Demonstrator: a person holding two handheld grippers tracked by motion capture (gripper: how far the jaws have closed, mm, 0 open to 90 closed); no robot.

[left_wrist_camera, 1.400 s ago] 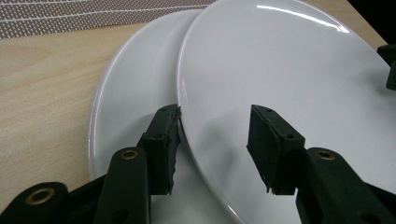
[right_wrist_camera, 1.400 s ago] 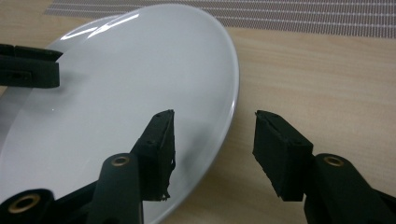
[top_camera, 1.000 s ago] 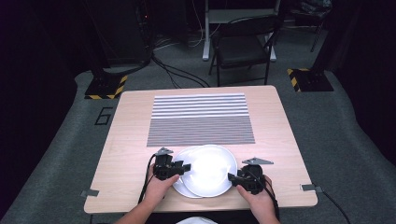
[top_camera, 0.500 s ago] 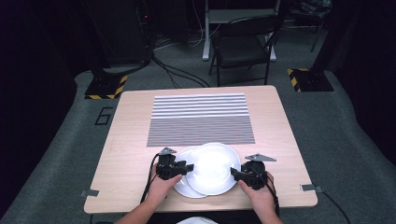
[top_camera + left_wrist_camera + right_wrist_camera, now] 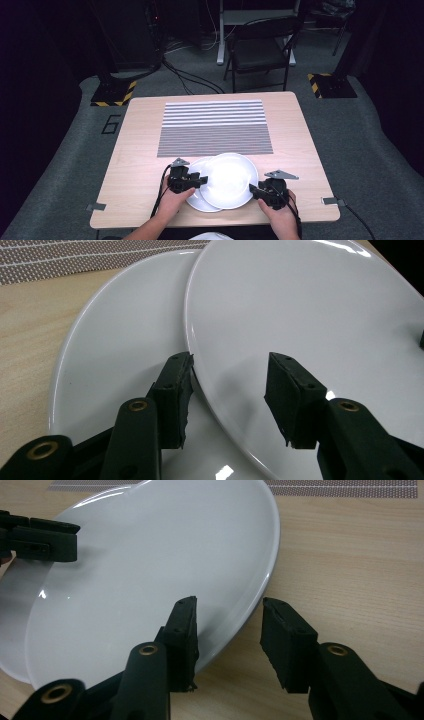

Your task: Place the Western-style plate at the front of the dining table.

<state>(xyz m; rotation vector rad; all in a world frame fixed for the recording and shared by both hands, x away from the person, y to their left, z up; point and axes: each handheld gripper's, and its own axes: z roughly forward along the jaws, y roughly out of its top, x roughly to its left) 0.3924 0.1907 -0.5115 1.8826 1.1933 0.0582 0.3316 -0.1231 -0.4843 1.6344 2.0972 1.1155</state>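
Two white plates at lower centre of counter (image 5: pixel 140 150): upper plate (image 5: pixel 230 179) overlaps lower plate (image 5: pixel 199 200), left hand-held gripper (image 5: pixel 199 180) and right hand-held gripper (image 5: pixel 254 190) both released, straddling its rims; separating or stacking apparently unfinished.

A single "6" (image 5: pixel 111 123) marks the grey floor (just left of the table (image 5: pixel 145 150)).
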